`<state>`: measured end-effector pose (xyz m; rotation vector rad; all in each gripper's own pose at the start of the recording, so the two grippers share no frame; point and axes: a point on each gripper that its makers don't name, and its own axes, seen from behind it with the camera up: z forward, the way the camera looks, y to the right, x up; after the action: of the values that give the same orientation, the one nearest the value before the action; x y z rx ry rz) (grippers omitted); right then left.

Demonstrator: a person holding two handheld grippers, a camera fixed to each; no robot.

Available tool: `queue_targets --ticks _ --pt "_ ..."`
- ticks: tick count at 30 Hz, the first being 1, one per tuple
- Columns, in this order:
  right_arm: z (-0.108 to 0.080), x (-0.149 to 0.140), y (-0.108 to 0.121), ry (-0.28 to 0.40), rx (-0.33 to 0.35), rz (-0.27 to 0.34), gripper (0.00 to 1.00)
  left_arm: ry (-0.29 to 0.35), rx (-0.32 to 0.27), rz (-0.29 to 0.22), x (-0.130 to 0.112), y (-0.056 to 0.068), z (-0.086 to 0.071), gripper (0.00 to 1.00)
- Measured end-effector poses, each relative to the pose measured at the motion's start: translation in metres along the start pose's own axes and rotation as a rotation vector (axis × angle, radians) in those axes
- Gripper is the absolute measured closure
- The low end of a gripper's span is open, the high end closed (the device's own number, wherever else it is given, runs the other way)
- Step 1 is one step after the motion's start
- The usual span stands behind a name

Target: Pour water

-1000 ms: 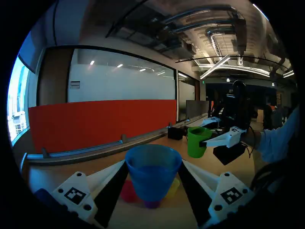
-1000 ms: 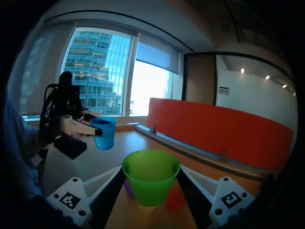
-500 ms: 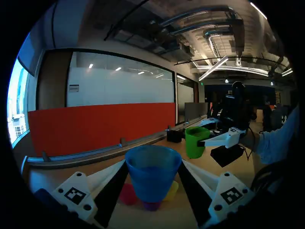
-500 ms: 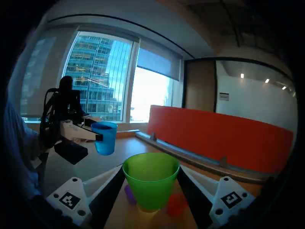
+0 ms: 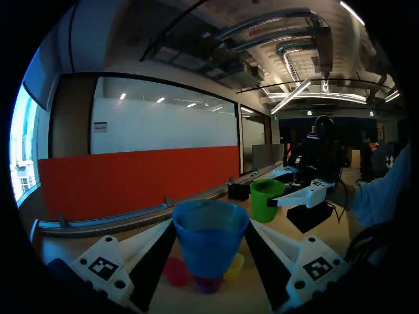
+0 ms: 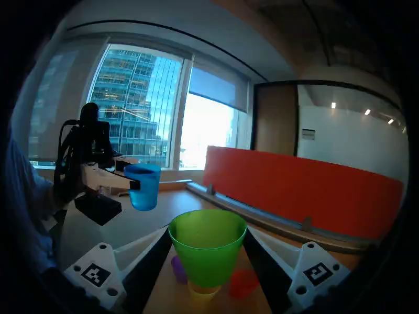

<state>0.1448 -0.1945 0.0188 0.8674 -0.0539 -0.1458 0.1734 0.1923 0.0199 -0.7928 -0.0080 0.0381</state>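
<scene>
- Grip: left gripper [image 5: 209,226] closed on blue cup [image 5: 210,248], right gripper [image 6: 208,233] closed on green cup [image 6: 208,256], both upright
- Pour: bring rims together first, tilt slowly

Five cups [image 5: 210,246], two tools [image 5: 209,225], one table [image 6: 178,201].

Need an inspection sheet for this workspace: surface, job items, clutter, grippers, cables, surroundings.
Surface: wooden table, no spill seen.
Job's things: blue cup and green cup, both upright, held apart above the table.
Clutter: small coloured cups on the table beneath; black box farther back.
Grippers: left gripper shut on blue cup; right gripper shut on green cup.
Cables: black cable looping behind the left gripper.
Surroundings: orange partition, window, ceiling pipes, person's sleeve.
</scene>
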Motion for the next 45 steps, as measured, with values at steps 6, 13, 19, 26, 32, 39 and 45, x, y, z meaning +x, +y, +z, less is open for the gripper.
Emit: queue_targets --ticks 6,13,19,26,32,39,45 --pt "0.001 0.001 -0.003 0.004 0.012 0.009 0.08 0.003 0.009 0.022 0.002 -0.003 0.002 0.14" --pt "0.004 -0.001 -0.010 0.007 0.036 0.017 0.08 0.014 0.019 0.071 0.010 -0.004 0.003 0.14" --pt "0.008 -0.002 -0.018 0.008 0.060 0.022 0.08 0.024 0.024 0.119 0.019 -0.004 0.001 0.14" --pt "0.012 -0.005 -0.030 0.008 0.086 0.025 0.08 0.028 0.043 0.189 0.026 -0.005 0.001 0.14" --pt "0.015 -0.008 -0.038 0.012 0.105 0.029 0.08 0.040 0.061 0.236 0.035 -0.007 -0.001 0.14" --pt "0.018 -0.008 -0.046 0.017 0.123 0.034 0.08 0.046 0.082 0.309 0.044 -0.009 -0.001 0.14" --pt "0.023 -0.010 -0.054 0.021 0.143 0.042 0.08 0.049 0.093 0.377 0.051 -0.007 0.002 0.14"
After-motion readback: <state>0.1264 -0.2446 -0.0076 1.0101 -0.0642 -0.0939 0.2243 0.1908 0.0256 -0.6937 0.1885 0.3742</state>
